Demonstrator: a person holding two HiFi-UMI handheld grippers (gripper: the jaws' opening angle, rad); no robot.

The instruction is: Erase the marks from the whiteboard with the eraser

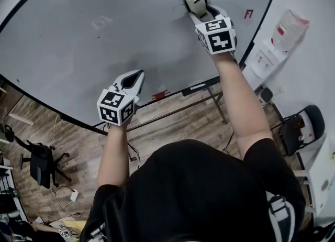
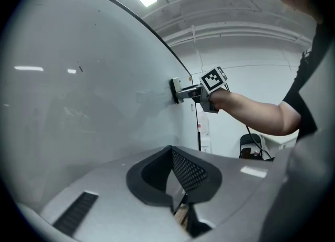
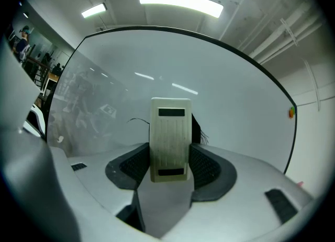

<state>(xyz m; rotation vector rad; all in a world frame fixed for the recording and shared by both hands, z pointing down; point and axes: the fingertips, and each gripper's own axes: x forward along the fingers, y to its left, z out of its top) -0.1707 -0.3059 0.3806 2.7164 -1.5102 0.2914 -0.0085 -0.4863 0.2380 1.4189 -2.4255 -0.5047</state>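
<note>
In the head view, the eraser point(image 1: 194, 1) is being pressed against the whiteboard point(image 1: 104, 42) by the right gripper point(image 1: 201, 10), with the block sticking out just past the jaw tips. The left gripper point(image 1: 137, 75) is being held idle well apart from it, with only bare board ahead of its tips. In the left gripper view, the left gripper point(image 2: 171, 152) is being shown with its jaws clenched pad to pad on nothing. Far beyond those tips, the right gripper point(image 2: 191, 93) and eraser point(image 2: 177, 90) are being seen touching the whiteboard point(image 2: 78, 105). In the right gripper view, the eraser point(image 3: 169, 125) is being grasped squarely between the jaws of the right gripper point(image 3: 170, 149), one pad on each long side. Thin dark marks point(image 3: 137, 121) are being glimpsed on the whiteboard point(image 3: 235, 94) just beyond the tips, on both sides of the block. The wiping step is judged to be in hand. Next, the eraser is probably needing to be swept sideways across those strokes under steady pressure, its face flat to the board.
</note>
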